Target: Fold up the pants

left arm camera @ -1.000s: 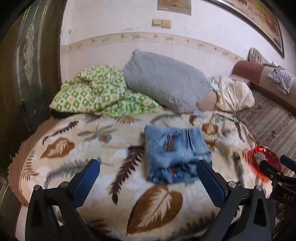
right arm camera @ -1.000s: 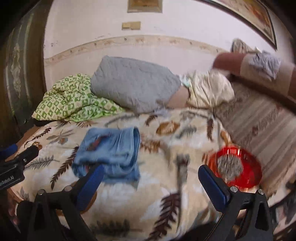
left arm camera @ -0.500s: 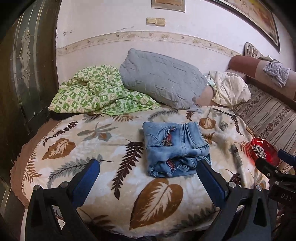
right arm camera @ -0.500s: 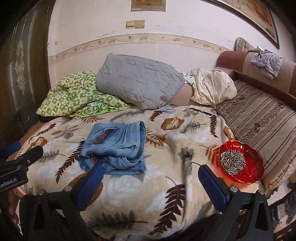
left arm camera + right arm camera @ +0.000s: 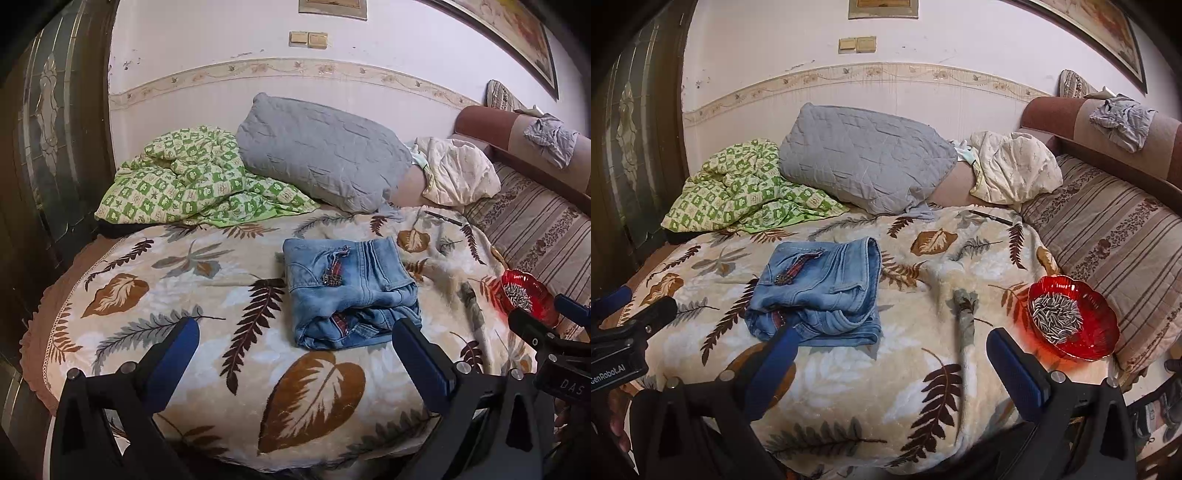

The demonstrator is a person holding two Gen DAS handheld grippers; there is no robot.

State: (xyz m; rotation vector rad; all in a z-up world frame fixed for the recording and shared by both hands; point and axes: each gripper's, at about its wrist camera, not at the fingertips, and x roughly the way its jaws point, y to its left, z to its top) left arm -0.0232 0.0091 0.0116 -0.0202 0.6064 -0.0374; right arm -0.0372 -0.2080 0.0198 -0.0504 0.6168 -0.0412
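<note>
A pair of light blue jeans [image 5: 349, 291] lies folded into a compact square on the leaf-patterned blanket [image 5: 221, 302]; the same jeans [image 5: 820, 295] show left of centre in the right wrist view. My left gripper [image 5: 295, 341] hangs open just in front of the jeans, nothing between its blue pads. My right gripper [image 5: 890, 345] is open too, empty, to the right of the jeans, over the blanket [image 5: 905, 369]. Each gripper's tip shows at the edge of the other's view.
A red glass bowl [image 5: 1108, 325] of seeds sits at the blanket's right edge by a striped cushion [image 5: 1115, 236]. At the back lie a grey pillow [image 5: 317, 151], a green checked quilt [image 5: 184, 181], a cream bundle [image 5: 458, 173] and a thin pen [image 5: 991, 218].
Both grippers have drawn back and steadied; the view has widened and sharpened. The folded jeans have stayed where they lie.
</note>
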